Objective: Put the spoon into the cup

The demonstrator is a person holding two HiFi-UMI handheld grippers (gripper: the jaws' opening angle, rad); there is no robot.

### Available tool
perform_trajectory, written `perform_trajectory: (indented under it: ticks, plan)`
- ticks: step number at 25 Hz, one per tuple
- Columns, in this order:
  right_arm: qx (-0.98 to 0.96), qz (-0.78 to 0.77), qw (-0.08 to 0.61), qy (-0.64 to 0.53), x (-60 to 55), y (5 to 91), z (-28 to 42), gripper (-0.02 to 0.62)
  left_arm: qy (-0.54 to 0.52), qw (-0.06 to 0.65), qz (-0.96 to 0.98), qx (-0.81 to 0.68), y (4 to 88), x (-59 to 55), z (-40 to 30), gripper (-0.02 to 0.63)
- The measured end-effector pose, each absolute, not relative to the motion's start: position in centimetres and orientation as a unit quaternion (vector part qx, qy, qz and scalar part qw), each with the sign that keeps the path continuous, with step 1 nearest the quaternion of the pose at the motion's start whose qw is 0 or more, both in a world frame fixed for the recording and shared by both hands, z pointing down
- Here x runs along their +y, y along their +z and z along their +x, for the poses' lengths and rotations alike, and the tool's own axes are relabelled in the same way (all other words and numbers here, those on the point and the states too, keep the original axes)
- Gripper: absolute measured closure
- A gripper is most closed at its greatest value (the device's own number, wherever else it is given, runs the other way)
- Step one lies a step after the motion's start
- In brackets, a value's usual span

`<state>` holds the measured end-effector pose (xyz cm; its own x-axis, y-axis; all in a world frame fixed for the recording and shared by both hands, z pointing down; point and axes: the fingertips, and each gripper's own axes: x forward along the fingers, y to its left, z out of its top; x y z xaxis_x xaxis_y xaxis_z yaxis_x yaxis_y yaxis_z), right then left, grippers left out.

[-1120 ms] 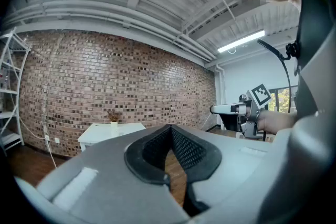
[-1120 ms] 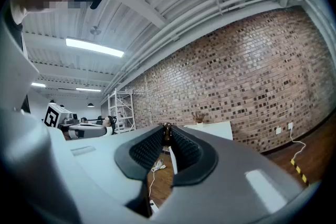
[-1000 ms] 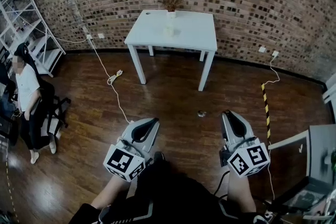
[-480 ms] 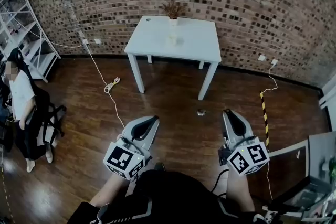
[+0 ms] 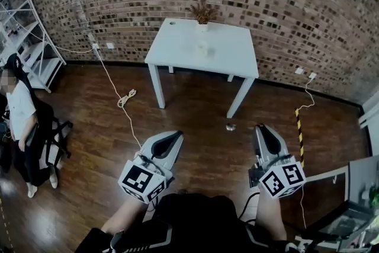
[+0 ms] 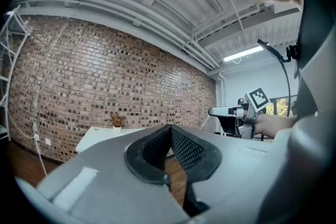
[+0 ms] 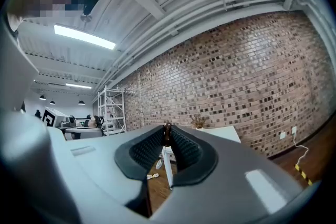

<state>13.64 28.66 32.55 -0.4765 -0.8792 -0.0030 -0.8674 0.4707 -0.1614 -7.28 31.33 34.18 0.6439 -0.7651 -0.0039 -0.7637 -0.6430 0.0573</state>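
Facing the tabletop (image 5: 237,47) well ahead, cup (image 5: 203,50) at its middle, we keep the right tool (image 7: 167,128) clamped on a small brown piece (image 7: 167,135), likely the spoon; the left tool (image 6: 170,128) is closed, empty.

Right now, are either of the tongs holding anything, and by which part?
Left tongs are empty, tips together. Right tongs show a small dark sliver between their tips; whether it is a held thing cannot be told.

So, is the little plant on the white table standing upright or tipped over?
Upright: the plant stands straight in its white pot at the table's far edge.
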Motion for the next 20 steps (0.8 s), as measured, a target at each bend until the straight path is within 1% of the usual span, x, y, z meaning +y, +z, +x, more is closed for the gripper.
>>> perform_trajectory:
  ticks: [5, 11, 20]
  plan:
    - [0.859, -0.505, 0.027, -0.077, 26.4, 33.3, 12.6, 0.545, -0.016, 0.036, 0.905, -0.423, 35.1, 28.7, -8.2, 0.612]
    - [0.866, -0.494, 0.016, -0.074, 21.7, 33.6, 13.7, 0.545, -0.012, 0.044, 0.902, -0.429, 36.2, 24.0, -6.8, 0.612]
    - [0.882, -0.467, 0.036, -0.062, 12.6, 31.9, 16.9, 0.545, -0.005, 0.022, 0.892, -0.451, 33.8, 15.8, -3.1, 0.612]
